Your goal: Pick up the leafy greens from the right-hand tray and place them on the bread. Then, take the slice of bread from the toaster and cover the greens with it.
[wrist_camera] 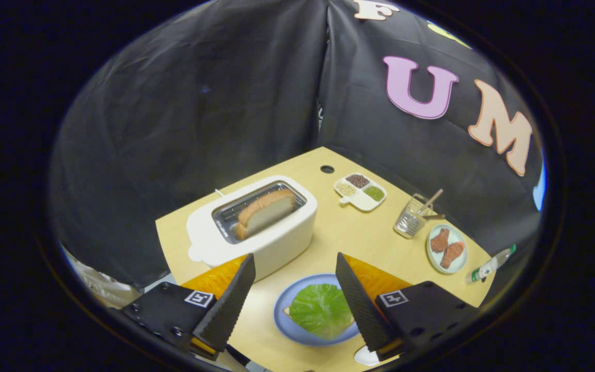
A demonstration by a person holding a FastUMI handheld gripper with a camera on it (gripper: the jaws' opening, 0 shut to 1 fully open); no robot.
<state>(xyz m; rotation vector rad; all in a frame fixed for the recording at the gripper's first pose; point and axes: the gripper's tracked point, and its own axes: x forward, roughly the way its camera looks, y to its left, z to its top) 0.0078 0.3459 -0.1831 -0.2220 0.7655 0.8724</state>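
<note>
Open, empty claw (292, 263) above leafy greens (321, 310) covering bread (288, 311); toaster (254, 227) beyond.

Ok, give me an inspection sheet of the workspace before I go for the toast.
Surface: light wooden table with a round hole near the far edge.
Job's things: leafy greens already lie on bread on the blue plate, between the fingers; a bread slice stands in the white toaster beyond them.
Clutter: divided dish of seeds, glass with a stick, small plate with two browned pieces, bottle at the table edge.
Gripper: gripper open, empty, above the plate.
Cables: nothing seen.
Surroundings: black cloth wall.
</note>
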